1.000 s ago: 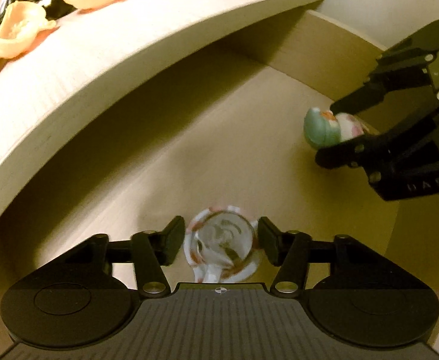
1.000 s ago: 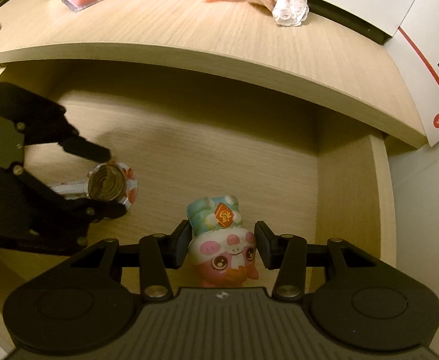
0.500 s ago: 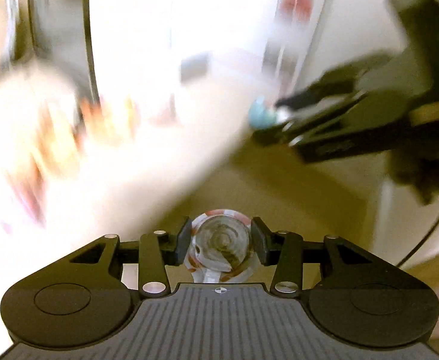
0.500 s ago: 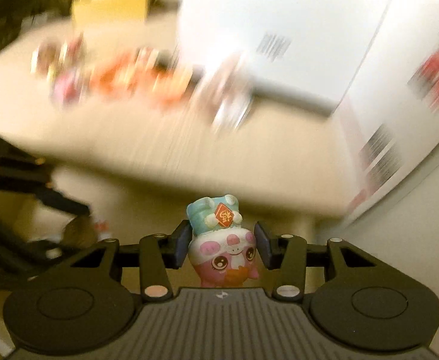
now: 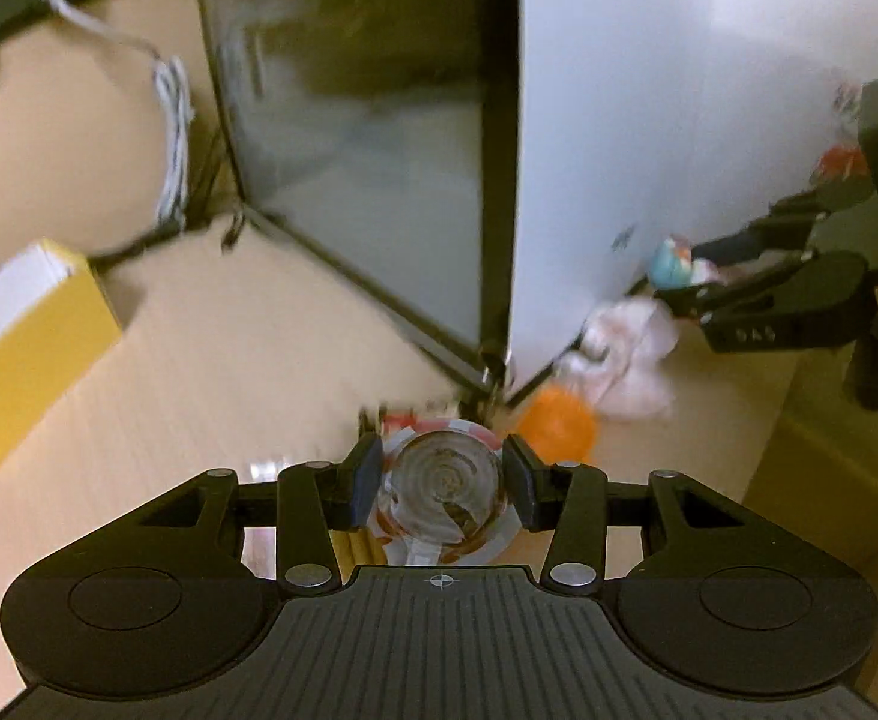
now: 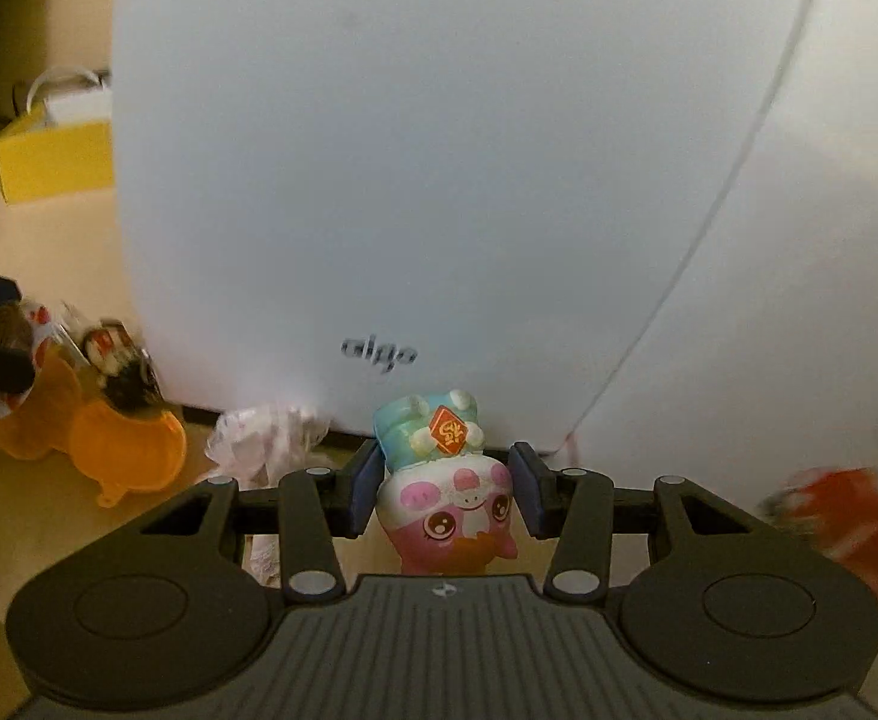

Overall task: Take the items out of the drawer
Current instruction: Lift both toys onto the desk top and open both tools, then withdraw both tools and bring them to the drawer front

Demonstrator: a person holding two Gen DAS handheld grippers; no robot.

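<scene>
My left gripper [image 5: 442, 483] is shut on a small round container [image 5: 443, 480] with a clear spiral lid and a red-and-white rim, held above the wooden desk top [image 5: 210, 372]. My right gripper [image 6: 443, 487] is shut on a pig figurine [image 6: 446, 489], pink-faced with a teal hat, held upside down just in front of a white box [image 6: 439, 180]. In the left wrist view the right gripper [image 5: 688, 279] shows at the right with the figurine [image 5: 673, 261] at its tips. The drawer itself is out of sight in both views.
On the desk lie orange capsule halves [image 6: 129, 456], a crumpled white wrapper [image 6: 267, 435], a small snack pack [image 6: 108, 354] and a yellow box [image 5: 24, 348]. A black-framed glass panel [image 5: 366, 138] and white cable [image 5: 171, 120] stand behind. Something red [image 6: 859, 522] blurs at the right.
Both grippers have risen out of the drawer with their items and now hang over the desk top, facing the white box and the glass panel.
</scene>
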